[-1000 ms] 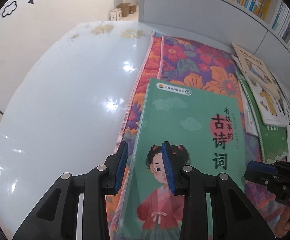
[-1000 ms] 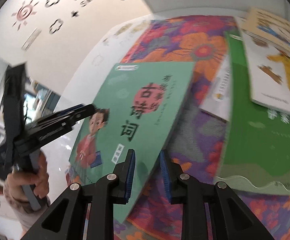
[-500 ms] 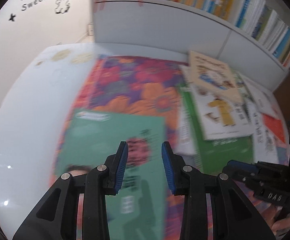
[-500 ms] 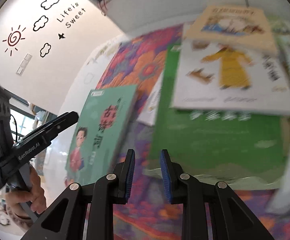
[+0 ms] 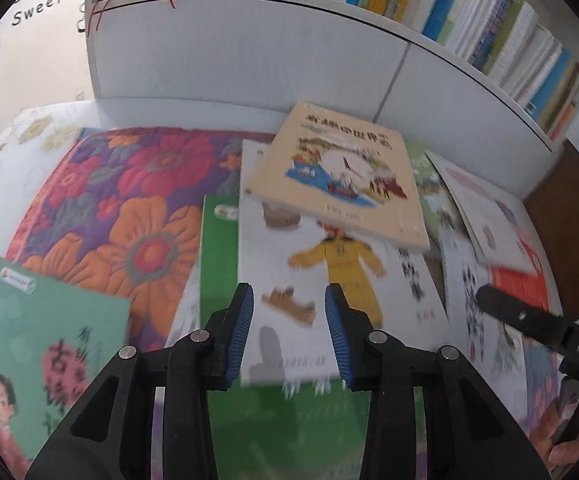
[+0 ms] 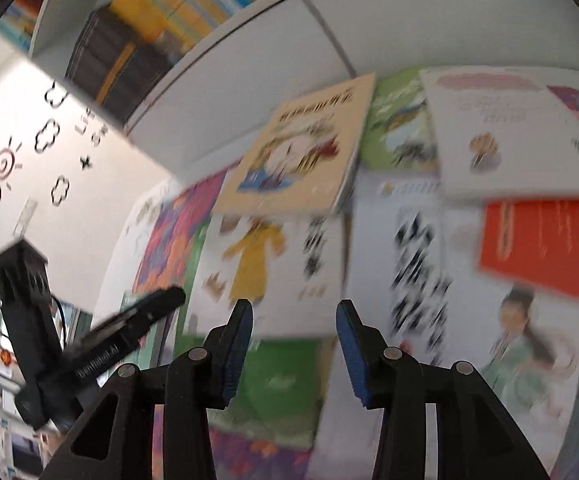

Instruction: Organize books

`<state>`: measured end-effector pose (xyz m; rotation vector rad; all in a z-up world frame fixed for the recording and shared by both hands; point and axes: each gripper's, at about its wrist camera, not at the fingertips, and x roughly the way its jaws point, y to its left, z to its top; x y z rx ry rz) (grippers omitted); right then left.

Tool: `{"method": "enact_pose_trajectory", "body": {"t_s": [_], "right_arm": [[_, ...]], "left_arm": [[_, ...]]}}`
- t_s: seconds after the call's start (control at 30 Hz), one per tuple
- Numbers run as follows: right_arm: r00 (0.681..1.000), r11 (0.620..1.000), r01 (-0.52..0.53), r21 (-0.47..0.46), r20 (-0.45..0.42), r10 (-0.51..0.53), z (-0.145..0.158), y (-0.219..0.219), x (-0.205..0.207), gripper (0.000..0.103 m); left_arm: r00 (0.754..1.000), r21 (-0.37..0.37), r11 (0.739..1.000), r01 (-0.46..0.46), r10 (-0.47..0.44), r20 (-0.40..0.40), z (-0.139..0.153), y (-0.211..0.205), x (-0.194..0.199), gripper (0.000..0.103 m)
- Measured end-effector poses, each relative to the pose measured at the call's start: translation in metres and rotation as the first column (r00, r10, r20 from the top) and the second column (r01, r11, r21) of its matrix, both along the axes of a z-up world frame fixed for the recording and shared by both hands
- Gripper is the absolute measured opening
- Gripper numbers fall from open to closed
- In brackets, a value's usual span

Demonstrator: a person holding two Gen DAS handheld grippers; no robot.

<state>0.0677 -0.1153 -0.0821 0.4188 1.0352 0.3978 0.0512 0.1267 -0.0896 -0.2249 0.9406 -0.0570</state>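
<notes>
Blur smears the overlapping picture books [image 6: 273, 256]; both hand-held grippers, left [image 5: 289, 332] and right [image 6: 294, 344], hang released, jaws just widening, nothing between.

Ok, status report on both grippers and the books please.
Left gripper empty, open. Right gripper empty, jaws just opened. Teal book flat on floral mat. Loose pile, beige book on top; nothing blocking.

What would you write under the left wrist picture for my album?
Empty left gripper hovers over the white book, beige book on top.
</notes>
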Motion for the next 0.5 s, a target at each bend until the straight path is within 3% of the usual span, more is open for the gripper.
{"method": "enact_pose_trajectory", "body": {"t_s": [0.23, 0.37, 0.43, 0.5], "right_arm": [[0.994, 0.988, 0.104, 0.110, 0.004, -0.106, -0.012, -0.014, 0.043, 0.039], [0.987, 0.973, 0.154, 0.172, 0.022, -0.160, -0.024, -0.011, 0.058, 0.039], [0.985, 0.955, 0.153, 0.256, 0.033, -0.167, -0.029, -0.013, 0.059, 0.039], [0.989, 0.960, 0.135, 0.244, 0.031, -0.146, -0.032, -0.007, 0.062, 0.033]], "left_arm": [[0.996, -0.084, 0.995, -0.047, 0.053, 0.076, -0.001, 0.014, 0.055, 0.035], [0.996, -0.117, 0.993, -0.033, 0.042, 0.075, -0.017, 0.017, 0.083, 0.035], [0.996, -0.146, 0.989, -0.030, 0.042, 0.079, -0.024, 0.019, 0.088, 0.034], [0.995, -0.131, 0.991, -0.014, 0.027, 0.099, -0.024, 0.016, 0.089, 0.035]]}}
